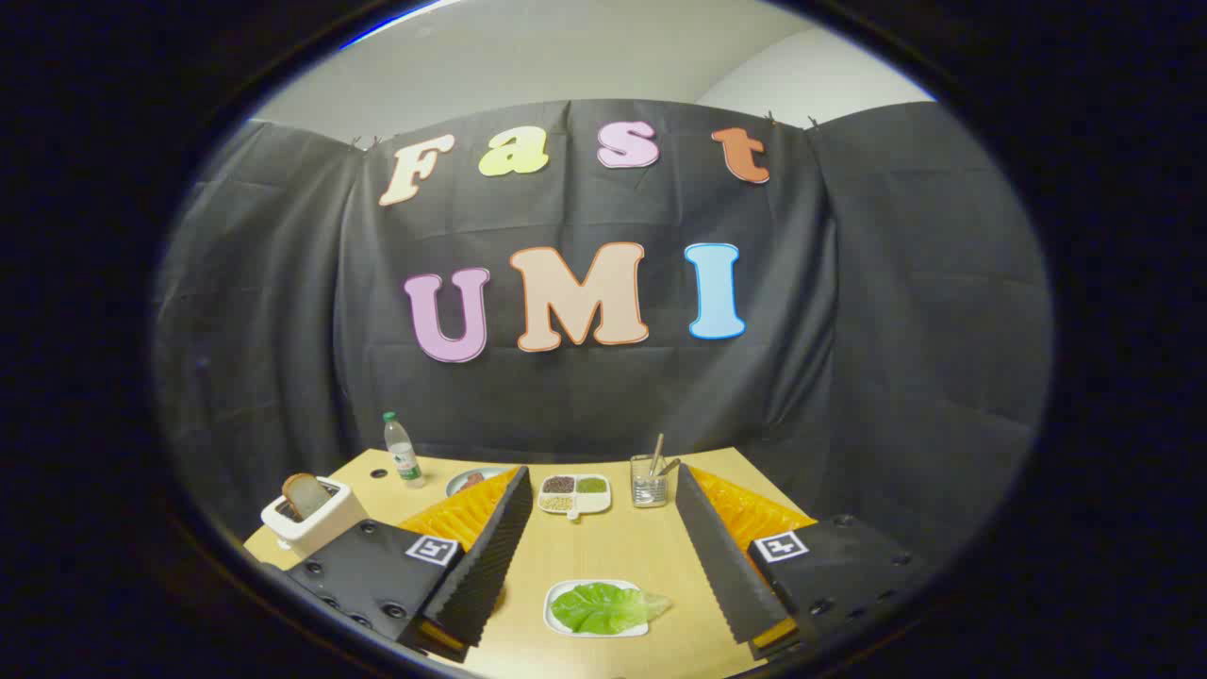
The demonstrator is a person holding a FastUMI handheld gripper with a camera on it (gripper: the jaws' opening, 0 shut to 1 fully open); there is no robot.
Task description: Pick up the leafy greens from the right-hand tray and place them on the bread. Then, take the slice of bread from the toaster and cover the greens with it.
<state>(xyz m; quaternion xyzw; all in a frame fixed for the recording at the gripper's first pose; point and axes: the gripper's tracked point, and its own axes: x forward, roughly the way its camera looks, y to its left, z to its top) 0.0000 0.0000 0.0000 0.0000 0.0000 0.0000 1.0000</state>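
Note:
My gripper [602,479] hangs open above the wooden table [613,552], its two fingers spread wide with nothing between them. Between the fingers, near their bases, a white tray [556,618] holds the leafy greens [608,608]. Left of the left finger stands a white toaster [311,521] with a slice of bread [305,493] sticking up from its slot. A plate [468,481] shows just past the left fingertip, mostly hidden; what lies on it I cannot tell.
A white divided dish [575,495] with small portions sits ahead between the fingertips. A clear glass with utensils [650,481] stands near the right fingertip. A plastic bottle [403,451] is at the table's far left edge.

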